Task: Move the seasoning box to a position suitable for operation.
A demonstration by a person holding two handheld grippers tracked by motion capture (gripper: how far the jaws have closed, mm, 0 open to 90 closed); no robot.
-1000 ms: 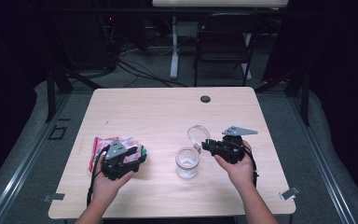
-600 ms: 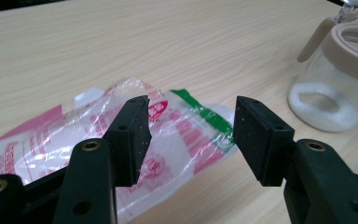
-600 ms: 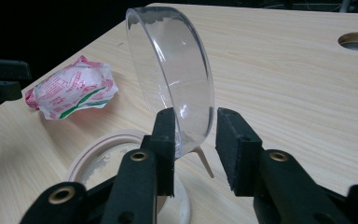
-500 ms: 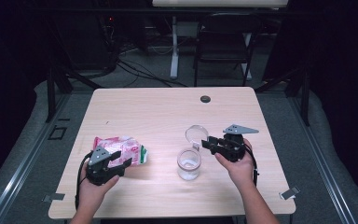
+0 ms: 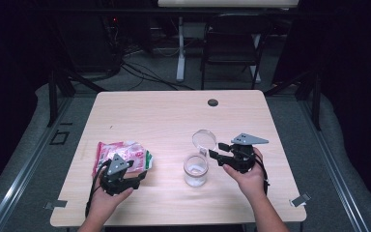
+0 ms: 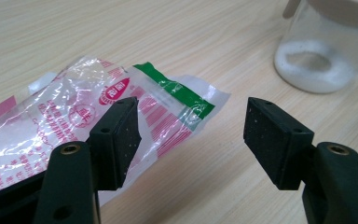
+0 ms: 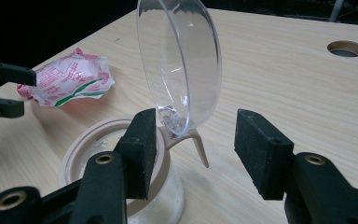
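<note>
A clear jar [image 5: 195, 170] with white powder in its bottom stands on the table, its hinged clear lid [image 5: 204, 140] upright. My right gripper [image 5: 216, 157] points at the hinge from the right. In the right gripper view its jaws [image 7: 196, 135] stand open either side of the lid [image 7: 182, 60] and hinge tab without pressing them; they have just been opening. A pink, red and green plastic pouch [image 5: 122, 153] lies flat at the left. My left gripper [image 5: 142, 178] sits at its near edge, jaws open and just widened. Nothing lies between them [image 6: 191, 126]; the pouch [image 6: 51, 126] lies by the left jaw.
A round cable hole [image 5: 213, 102] sits near the table's far edge. A chair [image 5: 232, 43] and cables stand on the floor beyond the table. Bare wood [image 5: 164, 121] stretches behind the jar and the pouch. The jar [image 6: 317, 60] stands ahead of the left gripper.
The left gripper has drawn back off the pouch toward the near edge, leaving it flat on the table. Both grippers' jaws stand wider. The lid has stayed upright.
</note>
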